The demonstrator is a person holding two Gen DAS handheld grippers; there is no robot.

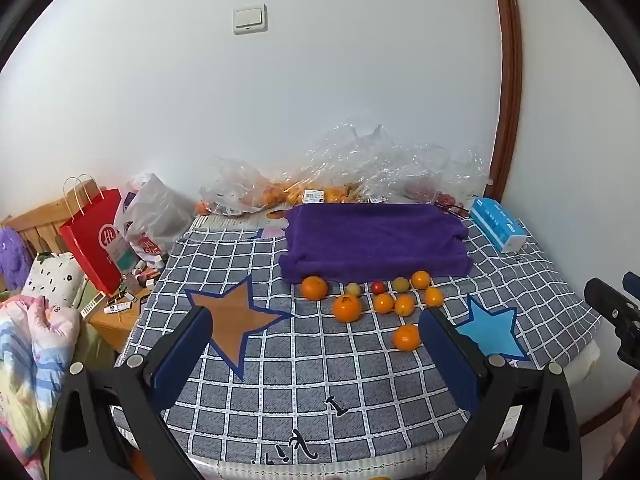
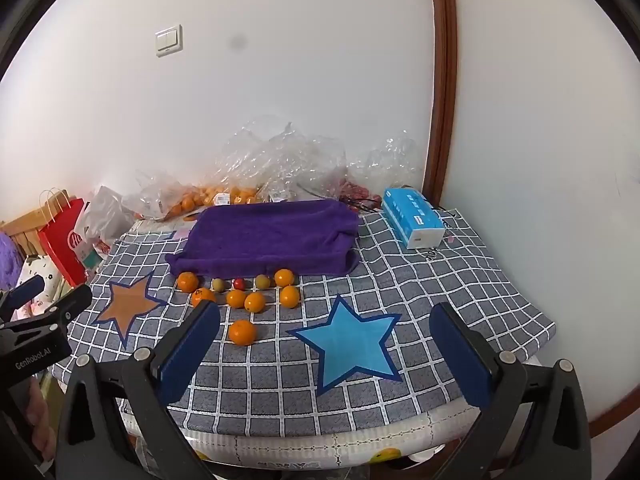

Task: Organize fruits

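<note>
Several oranges (image 1: 347, 308) (image 2: 241, 332) lie on the grey checked cloth (image 1: 280, 380) (image 2: 440, 280) just in front of a purple towel (image 1: 374, 242) (image 2: 268, 238). Two small yellowish fruits (image 1: 353, 289) (image 2: 262, 281) and a small red one (image 1: 377, 287) (image 2: 239, 283) lie among them. One orange (image 1: 406, 337) sits apart, nearer me. My left gripper (image 1: 316, 330) is open and empty, hovering above the cloth short of the fruit. My right gripper (image 2: 326, 322) is open and empty above a blue star patch (image 2: 348, 344). Each gripper shows at the edge of the other's view.
An orange star patch (image 1: 232, 316) (image 2: 128, 306) marks the cloth's left side. A blue tissue pack (image 1: 498, 224) (image 2: 414, 220) lies at the back right. Clear plastic bags with more oranges (image 1: 296, 192) (image 2: 212, 196) pile against the wall. A red paper bag (image 1: 96, 240) and bedding (image 1: 32, 340) are left.
</note>
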